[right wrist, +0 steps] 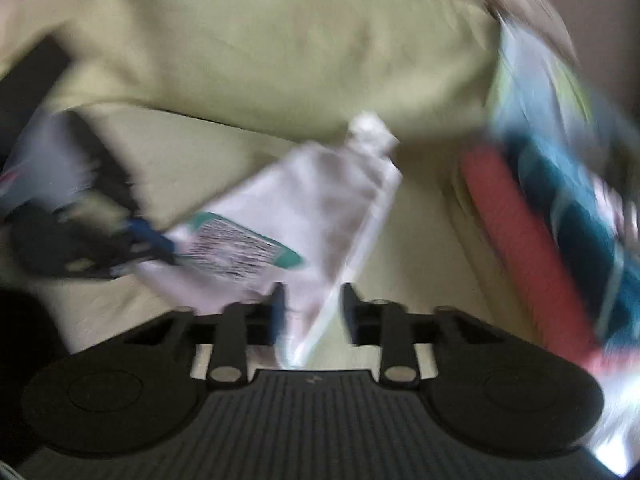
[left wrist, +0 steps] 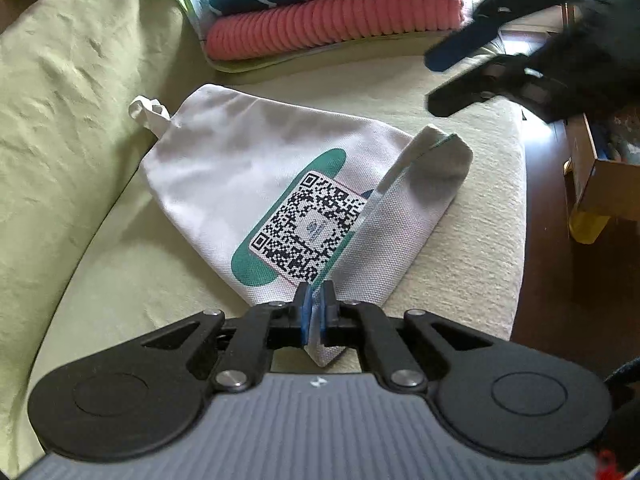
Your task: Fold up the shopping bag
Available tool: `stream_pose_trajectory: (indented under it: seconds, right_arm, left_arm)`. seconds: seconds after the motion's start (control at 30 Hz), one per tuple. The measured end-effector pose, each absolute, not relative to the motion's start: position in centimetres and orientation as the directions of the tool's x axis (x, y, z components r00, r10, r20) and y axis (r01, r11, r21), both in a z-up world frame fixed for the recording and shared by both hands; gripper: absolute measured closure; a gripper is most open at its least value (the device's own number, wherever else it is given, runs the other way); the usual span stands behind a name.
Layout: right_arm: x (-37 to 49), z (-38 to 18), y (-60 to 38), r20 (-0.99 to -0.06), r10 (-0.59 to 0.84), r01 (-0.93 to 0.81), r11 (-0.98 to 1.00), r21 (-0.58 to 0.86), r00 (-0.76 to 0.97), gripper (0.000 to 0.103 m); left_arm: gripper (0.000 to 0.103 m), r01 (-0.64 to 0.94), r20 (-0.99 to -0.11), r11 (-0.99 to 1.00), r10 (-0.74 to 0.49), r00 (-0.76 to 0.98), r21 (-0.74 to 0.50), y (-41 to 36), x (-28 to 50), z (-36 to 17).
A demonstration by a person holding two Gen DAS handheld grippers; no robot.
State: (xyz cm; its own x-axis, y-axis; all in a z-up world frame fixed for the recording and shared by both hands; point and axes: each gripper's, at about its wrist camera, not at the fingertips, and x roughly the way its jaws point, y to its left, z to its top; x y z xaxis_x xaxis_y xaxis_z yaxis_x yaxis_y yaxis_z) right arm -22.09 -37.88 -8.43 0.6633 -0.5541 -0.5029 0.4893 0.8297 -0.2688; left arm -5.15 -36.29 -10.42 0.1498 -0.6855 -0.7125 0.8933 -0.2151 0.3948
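Note:
A white canvas shopping bag (left wrist: 248,172) with a QR code on a teal print lies flat on the cream seat cushion (left wrist: 472,240). Its right side is folded over as a flap. My left gripper (left wrist: 316,312) is shut on the bag's near corner. My right gripper (left wrist: 430,80) hovers open beyond the bag's far right corner, apart from it. The right wrist view is blurred: the right gripper (right wrist: 314,304) is open, and the bag (right wrist: 320,208) shows through the gap below it. The left gripper (right wrist: 156,244) grips the bag at the left there.
A teal striped towel on a pink ribbed one (left wrist: 332,12) is stacked at the back of the seat, also seen as the towel stack (right wrist: 552,240). The green back cushion (left wrist: 60,120) rises on the left. A cardboard box (left wrist: 600,184) stands on the dark floor beyond the seat's right edge.

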Motion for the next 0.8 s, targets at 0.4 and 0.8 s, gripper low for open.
stream_pose_trajectory:
  seconds: [0.4, 0.8]
  right_arm:
    - [-18.2, -14.0, -38.5, -0.538, -0.603, 0.389, 0.795, -0.465, 0.589, 0.103]
    - [-19.3, -13.4, -41.5, -0.588, -0.499, 0.447, 0.860, -0.247, 0.636, 0.103]
  left_arm:
    - [0.103, 0.887, -0.681, -0.203, -0.716, 0.154, 0.415, -36.0, -5.0, -11.0]
    - [0.082, 0.820, -0.599, -0.217, -0.780, 0.181, 0.529, -33.3, -6.5, -10.3]
